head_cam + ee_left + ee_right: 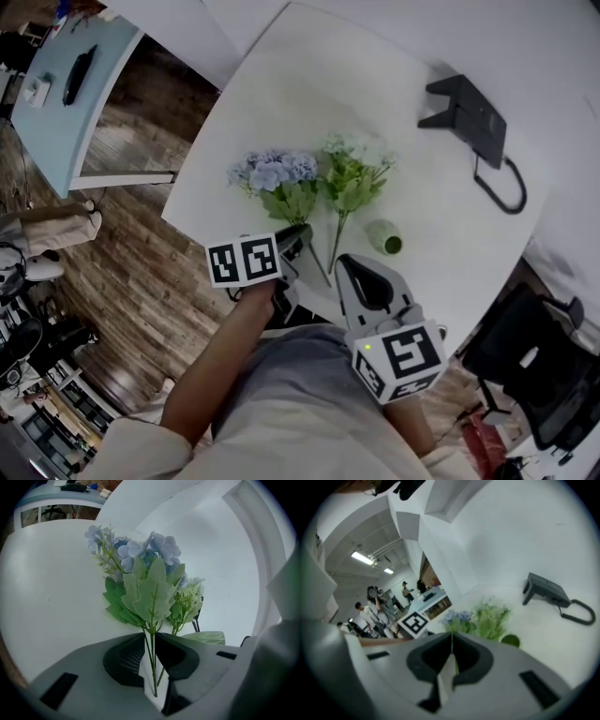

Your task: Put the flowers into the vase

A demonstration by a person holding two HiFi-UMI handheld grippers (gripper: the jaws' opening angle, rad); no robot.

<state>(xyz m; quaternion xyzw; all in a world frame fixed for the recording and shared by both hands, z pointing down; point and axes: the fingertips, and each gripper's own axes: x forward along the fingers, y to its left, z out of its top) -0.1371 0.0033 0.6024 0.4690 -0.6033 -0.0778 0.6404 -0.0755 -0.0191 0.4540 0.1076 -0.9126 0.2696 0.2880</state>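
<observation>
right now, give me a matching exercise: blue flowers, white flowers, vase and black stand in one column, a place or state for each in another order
1 blue flowers
2 white flowers
3 vase
4 black stand

a green, right of both bunches
b stem between the left gripper's jaws
c farthest right of all four
d lying between the other bunch and the vase

Pairs: 1-b, 2-d, 3-a, 4-c

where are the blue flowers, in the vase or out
Out: the blue flowers lie on the table, apart from the vase.
</observation>
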